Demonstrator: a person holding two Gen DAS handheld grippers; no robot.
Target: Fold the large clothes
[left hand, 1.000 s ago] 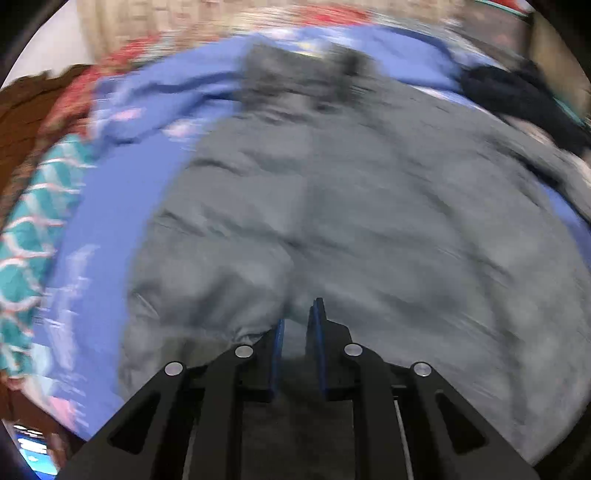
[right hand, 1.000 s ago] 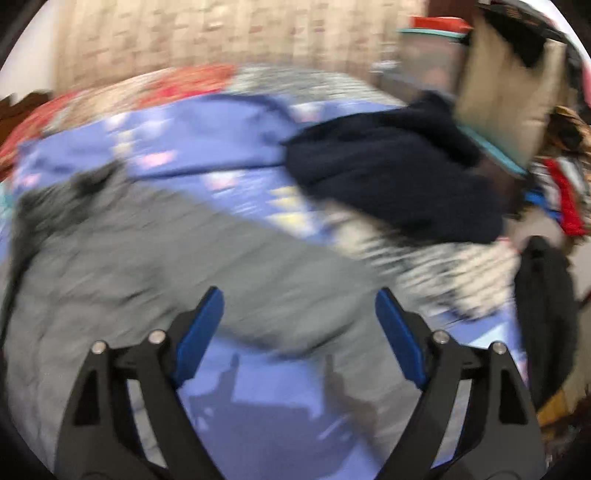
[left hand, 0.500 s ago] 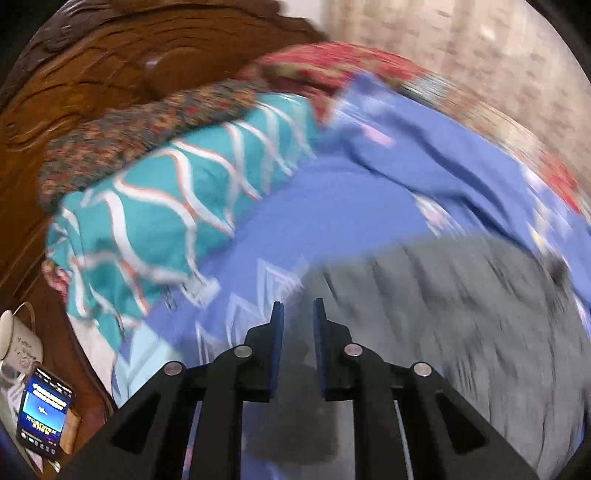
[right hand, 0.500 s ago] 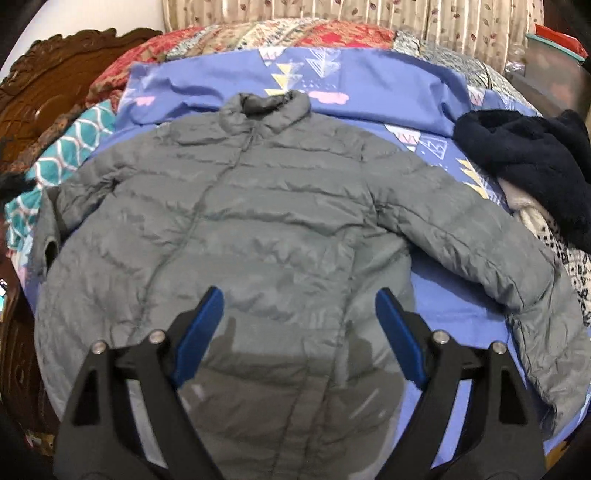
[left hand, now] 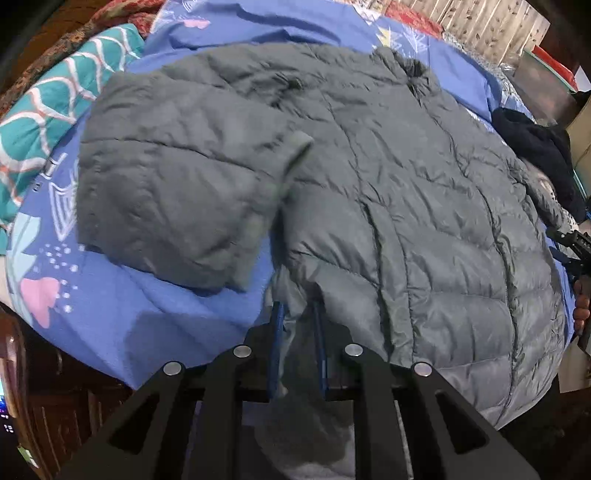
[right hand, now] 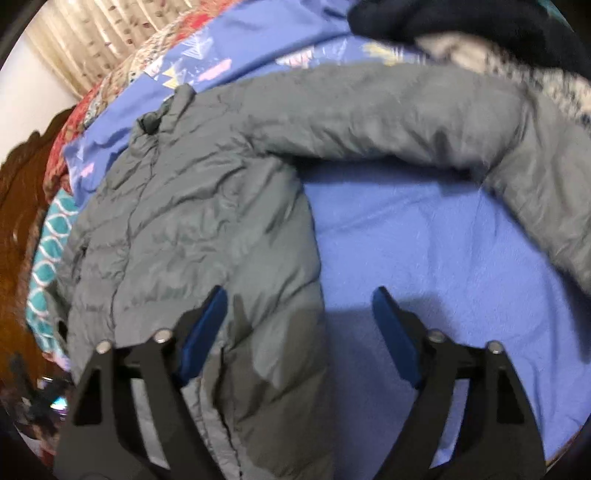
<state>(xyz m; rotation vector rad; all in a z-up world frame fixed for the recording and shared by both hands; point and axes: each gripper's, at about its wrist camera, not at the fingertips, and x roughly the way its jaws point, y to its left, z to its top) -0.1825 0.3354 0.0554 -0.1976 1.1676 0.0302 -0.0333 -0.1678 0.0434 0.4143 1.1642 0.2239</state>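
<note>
A bed with a blue sheet (right hand: pixel 424 240) carries a grey puffer jacket (left hand: pixel 406 184), which lies spread flat on it, collar toward the far side. One sleeve (left hand: pixel 177 184) is folded back beside the body; the other sleeve (right hand: pixel 406 122) stretches out sideways. A dark garment (right hand: pixel 461 18) lies at the far edge, near that sleeve. The left tool (left hand: pixel 297 325) is clamped on the jacket's lower hem. The right tool (right hand: pixel 299 321) has its fingers wide apart, above the jacket's side edge.
</note>
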